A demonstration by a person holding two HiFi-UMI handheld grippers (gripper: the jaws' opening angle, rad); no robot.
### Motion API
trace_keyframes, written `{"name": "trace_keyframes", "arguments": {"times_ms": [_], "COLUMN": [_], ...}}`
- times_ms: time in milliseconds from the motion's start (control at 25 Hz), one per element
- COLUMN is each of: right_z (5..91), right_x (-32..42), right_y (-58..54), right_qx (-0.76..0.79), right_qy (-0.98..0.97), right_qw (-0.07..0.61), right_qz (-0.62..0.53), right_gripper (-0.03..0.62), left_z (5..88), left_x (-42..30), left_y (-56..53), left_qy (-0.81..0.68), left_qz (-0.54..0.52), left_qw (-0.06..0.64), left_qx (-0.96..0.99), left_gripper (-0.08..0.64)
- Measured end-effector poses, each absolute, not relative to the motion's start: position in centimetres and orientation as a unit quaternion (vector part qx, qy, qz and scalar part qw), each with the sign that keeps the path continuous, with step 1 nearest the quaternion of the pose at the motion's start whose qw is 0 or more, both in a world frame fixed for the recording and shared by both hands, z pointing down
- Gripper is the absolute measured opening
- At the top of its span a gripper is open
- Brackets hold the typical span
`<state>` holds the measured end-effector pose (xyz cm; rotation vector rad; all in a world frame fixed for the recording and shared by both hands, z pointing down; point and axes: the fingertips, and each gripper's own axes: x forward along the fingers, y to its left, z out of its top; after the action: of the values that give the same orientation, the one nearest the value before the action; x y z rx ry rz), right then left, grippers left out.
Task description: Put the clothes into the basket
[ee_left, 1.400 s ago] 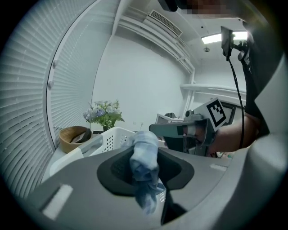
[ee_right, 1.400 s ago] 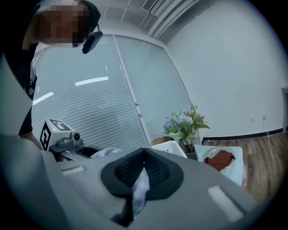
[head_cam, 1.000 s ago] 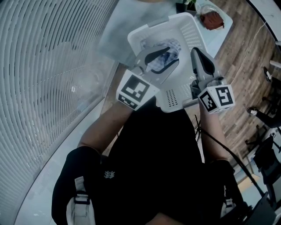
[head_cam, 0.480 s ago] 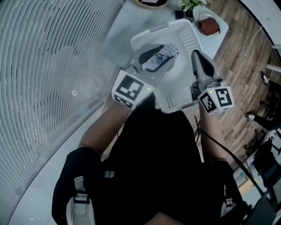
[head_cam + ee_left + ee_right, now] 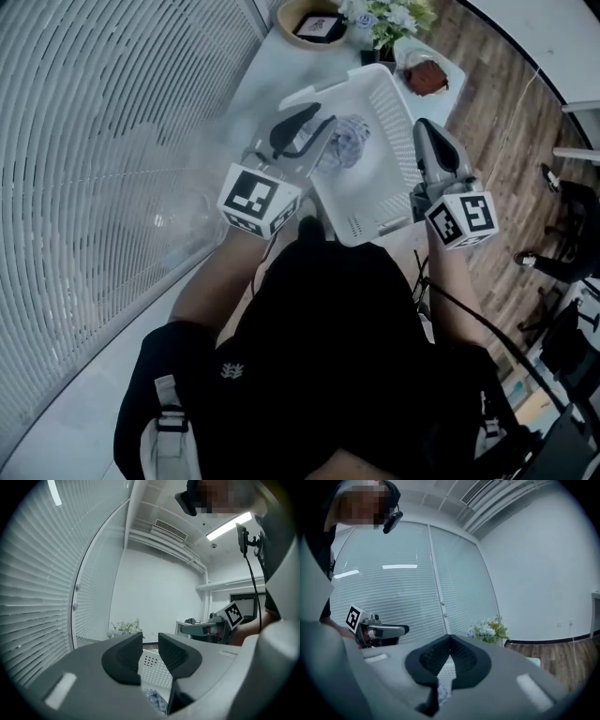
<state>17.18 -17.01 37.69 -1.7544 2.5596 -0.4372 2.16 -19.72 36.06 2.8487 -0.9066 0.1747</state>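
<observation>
A white perforated basket (image 5: 361,223) stands in front of me in the head view, with a crumpled blue-and-white checked garment (image 5: 344,141) lying inside it. My left gripper (image 5: 319,117) hangs over the basket's left rim, beside the garment and apart from it. Its jaws are closing with a narrow gap still between them and nothing in it; in the left gripper view (image 5: 150,641) the basket wall (image 5: 152,663) shows through that gap. My right gripper (image 5: 424,127) sits along the basket's right rim. In the right gripper view (image 5: 450,637) its tips meet.
The basket rests on a pale table (image 5: 267,70). At the table's far end are a flower pot (image 5: 384,17), a round wooden tray (image 5: 314,23) and a reddish bundle (image 5: 427,77). Window blinds (image 5: 103,141) fill the left side, and wooden floor (image 5: 506,122) lies to the right.
My left gripper has drawn back from above the garment to the basket's left rim, and its jaws have narrowed. The garment now lies free in the basket. The right gripper keeps its place.
</observation>
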Motion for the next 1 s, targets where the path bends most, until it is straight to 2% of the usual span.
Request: {"name": "trace_keyframes", "arguments": {"times_ms": [560, 760, 1000], "right_z": [35.6, 35.0, 36.0], "right_x": [20.7, 21.5, 21.8], "right_y": [-13.7, -12.5, -11.7], "right_qx": [-0.589, -0.601, -0.605], "right_qy": [0.802, 0.796, 0.794], "right_qw": [-0.001, 0.006, 0.0], "right_qz": [-0.102, -0.074, -0.068], "right_gripper": [0.002, 0.0, 0.0], "left_z": [34.1, 34.9, 34.3], "left_x": [-1.8, -3.2, -4.0], "left_y": [-18.9, -18.6, -19.0], "left_qy": [-0.336, -0.363, -0.38], "left_qz": [0.054, 0.055, 0.043], "left_qw": [0.046, 0.056, 0.051], "left_qx": [0.939, 0.929, 0.923], "left_gripper": [0.06, 0.008, 0.008]}}
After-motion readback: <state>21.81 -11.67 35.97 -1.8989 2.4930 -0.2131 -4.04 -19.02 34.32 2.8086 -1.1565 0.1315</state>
